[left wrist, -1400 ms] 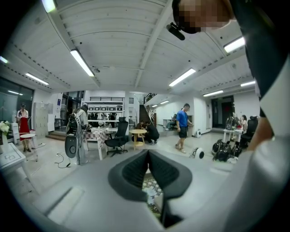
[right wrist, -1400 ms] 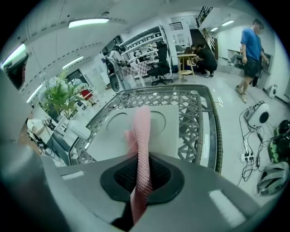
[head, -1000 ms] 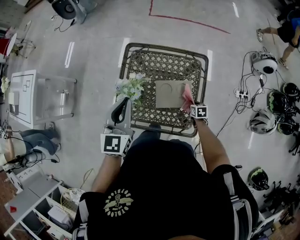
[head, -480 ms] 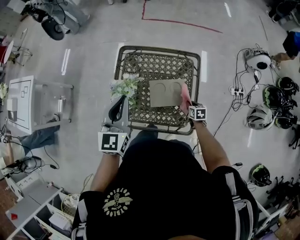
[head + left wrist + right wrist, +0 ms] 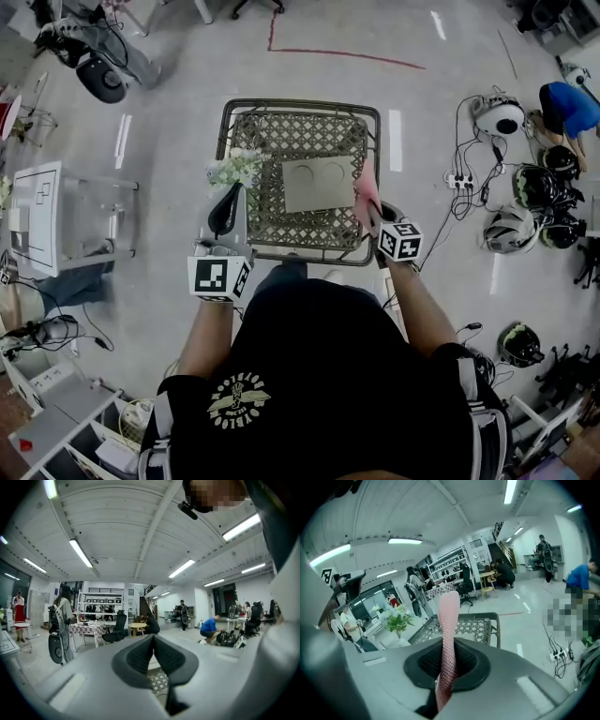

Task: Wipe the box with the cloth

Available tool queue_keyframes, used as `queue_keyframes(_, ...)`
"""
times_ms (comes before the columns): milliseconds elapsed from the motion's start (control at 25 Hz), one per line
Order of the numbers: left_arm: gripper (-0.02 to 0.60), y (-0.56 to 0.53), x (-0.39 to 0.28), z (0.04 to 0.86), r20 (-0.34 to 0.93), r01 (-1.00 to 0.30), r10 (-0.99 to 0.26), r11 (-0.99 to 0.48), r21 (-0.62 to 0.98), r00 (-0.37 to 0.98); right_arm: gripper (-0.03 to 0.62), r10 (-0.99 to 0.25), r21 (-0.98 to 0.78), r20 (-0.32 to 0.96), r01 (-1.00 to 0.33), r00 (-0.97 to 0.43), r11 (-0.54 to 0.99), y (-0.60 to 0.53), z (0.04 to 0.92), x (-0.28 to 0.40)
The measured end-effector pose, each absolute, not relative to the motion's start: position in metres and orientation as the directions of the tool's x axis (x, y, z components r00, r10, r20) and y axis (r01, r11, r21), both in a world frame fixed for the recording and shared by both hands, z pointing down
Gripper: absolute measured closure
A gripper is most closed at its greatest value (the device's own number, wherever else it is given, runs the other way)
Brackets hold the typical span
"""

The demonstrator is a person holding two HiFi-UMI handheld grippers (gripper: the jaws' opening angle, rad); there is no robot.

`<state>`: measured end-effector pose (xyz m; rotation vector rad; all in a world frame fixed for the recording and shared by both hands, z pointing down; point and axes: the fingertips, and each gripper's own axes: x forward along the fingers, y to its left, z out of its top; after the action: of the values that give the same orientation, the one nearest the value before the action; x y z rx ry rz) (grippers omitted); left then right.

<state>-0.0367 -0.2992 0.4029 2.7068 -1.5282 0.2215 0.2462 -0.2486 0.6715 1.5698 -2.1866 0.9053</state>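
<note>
- First, the left gripper (image 5: 226,208) hovers at the left edge of the lattice table (image 5: 300,105). In the left gripper view its jaws are pressed together with nothing between them.
- Just ahead of it, a bunch of white and green flowers (image 5: 236,169) sits at the table's left side.
- The box (image 5: 318,184) is flat and grey-brown, with two faint round marks on top. It lies near the middle of the table top, right of the flowers.
- The pink cloth (image 5: 366,190) stands at the box's right edge; whether it touches the box I cannot tell.
- The right gripper (image 5: 373,214) clamps the cloth. In the right gripper view the pink strip rises from between the closed jaws.
- Farther right, helmets (image 5: 511,228) and cables (image 5: 459,180) lie on the floor.
</note>
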Motion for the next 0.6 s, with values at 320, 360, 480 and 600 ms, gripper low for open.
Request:
queue_keyframes(320, 0.581, -0.286, -0.016, 0.380, 0.093, -0.848, -0.848, -0.527, -0.047, 0.522, 0.577, -0.854, -0.274, 0.385, -0.927, -0.351, 0.258, -0.225, 0.563, 0.266)
queue_keyframes(360, 0.581, -0.284, -0.012, 0.376, 0.087, -0.847, -0.847, -0.530, -0.045, 0.525, 0.577, -0.867, -0.266, 0.353, -0.926, -0.351, 0.266, -0.222, 0.545, 0.269)
queue_keyframes(480, 0.581, -0.277, -0.005, 0.364, 0.066, -0.844, -0.844, -0.535, -0.045, 0.532, 0.577, -0.902, -0.234, 0.255, -0.927, -0.348, 0.292, -0.212, 0.490, 0.274)
queue_keyframes(600, 0.581, -0.270, 0.003, 0.352, 0.047, -0.842, -0.843, -0.537, -0.042, 0.536, 0.577, -0.924, -0.188, 0.159, -0.929, -0.349, 0.319, -0.204, 0.436, 0.279)
